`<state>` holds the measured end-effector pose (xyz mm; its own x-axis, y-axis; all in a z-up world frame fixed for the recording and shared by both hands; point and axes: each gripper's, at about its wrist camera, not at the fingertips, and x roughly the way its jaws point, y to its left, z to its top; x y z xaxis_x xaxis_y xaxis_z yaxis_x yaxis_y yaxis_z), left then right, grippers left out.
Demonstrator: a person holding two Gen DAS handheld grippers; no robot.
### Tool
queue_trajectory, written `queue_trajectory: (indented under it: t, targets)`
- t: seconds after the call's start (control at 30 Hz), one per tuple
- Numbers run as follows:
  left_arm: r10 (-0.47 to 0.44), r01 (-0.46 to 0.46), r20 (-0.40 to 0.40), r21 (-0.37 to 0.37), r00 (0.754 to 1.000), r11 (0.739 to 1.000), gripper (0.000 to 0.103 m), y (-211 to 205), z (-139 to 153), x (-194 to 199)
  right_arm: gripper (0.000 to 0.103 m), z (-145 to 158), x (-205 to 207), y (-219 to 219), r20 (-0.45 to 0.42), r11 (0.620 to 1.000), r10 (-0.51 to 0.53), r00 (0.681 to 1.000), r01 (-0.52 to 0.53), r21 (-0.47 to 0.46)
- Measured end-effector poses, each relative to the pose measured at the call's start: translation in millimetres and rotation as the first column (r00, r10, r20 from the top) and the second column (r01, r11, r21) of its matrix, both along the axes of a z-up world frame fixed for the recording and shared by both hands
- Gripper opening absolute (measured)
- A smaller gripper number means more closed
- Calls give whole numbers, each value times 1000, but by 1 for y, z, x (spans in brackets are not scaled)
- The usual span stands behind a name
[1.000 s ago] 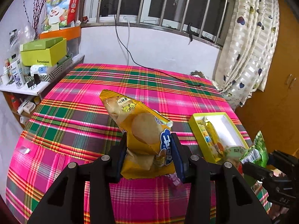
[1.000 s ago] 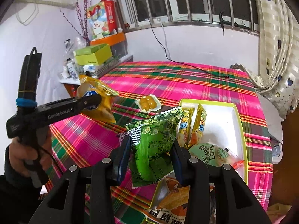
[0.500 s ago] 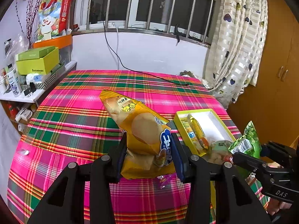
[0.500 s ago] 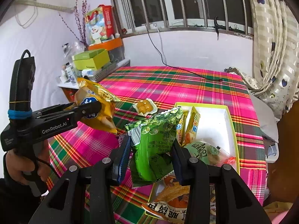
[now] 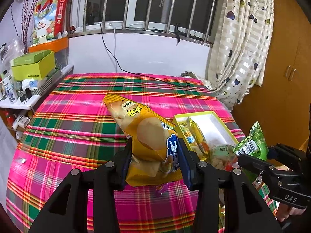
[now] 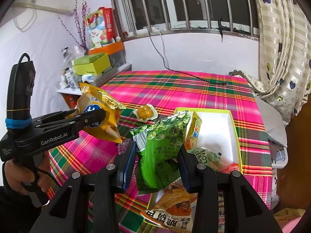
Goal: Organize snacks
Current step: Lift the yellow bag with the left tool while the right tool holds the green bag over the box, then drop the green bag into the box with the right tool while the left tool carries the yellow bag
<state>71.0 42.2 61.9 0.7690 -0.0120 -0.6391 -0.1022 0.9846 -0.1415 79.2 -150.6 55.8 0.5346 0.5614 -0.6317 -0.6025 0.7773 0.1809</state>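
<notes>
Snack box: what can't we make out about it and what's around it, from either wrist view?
- Near end of the snack box, right wrist view: hidden by the green bag and the right tool.
- Box's left wall, left wrist view: covered by the yellow chip bag in the left tool.
- Purple wrapper on the tablecloth: mostly hidden under the chip bag.
- Orange packet: cut off behind the right tool's frame.

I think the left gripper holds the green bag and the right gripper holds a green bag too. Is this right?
Not quite. The left gripper holds a yellow bag, as the left wrist view shows. The right gripper does hold the green bag.
</notes>
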Motion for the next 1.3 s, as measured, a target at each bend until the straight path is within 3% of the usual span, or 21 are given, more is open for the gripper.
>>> queue_trajectory:
  t: [0.73, 1.3]
  targets:
    - [-71, 66, -66, -70, 995, 995, 44, -12, -26, 42, 38, -20, 75, -17, -50, 996, -60, 997, 56, -69]
    - [-94, 85, -82, -103, 992, 991, 44, -10, -34, 60, 39, -61, 163, -12, -180, 983, -108, 978, 78, -165]
